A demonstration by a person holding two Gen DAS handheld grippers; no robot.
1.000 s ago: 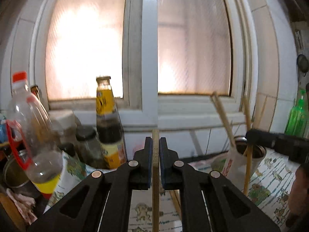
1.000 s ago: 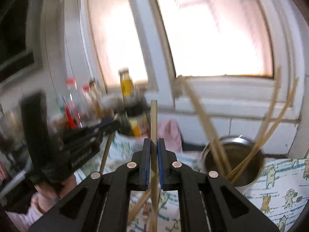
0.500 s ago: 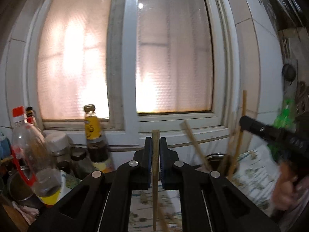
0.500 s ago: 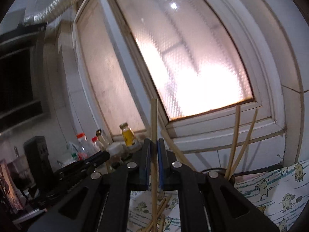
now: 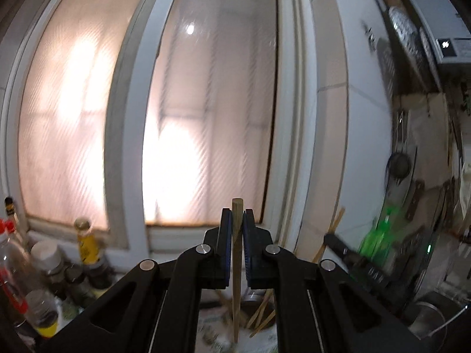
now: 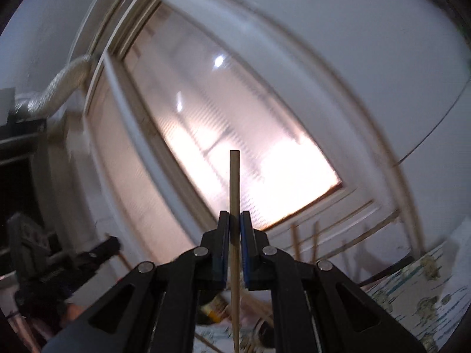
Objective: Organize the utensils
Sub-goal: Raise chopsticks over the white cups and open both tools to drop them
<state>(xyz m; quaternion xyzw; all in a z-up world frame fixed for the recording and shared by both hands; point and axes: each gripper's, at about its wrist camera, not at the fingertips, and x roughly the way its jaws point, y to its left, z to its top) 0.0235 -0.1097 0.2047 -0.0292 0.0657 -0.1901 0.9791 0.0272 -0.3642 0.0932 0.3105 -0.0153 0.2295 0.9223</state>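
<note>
Both grippers, left gripper (image 5: pixel 237 229) and right gripper (image 6: pixel 234 229), each clamped on one chopstick (image 5: pixel 236 264) (image 6: pixel 234 235); risk: thin round sticks pivot or slip, missing the metal holder (image 5: pixel 256 300) at lower centre.

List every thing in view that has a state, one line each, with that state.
Left gripper: shut on a chopstick, held upright.
Right gripper: shut on a second chopstick, upright.
Metal holder: holds several chopsticks, leaning.
Yellow-label bottle: upright, capped.
Window: closed.
</note>
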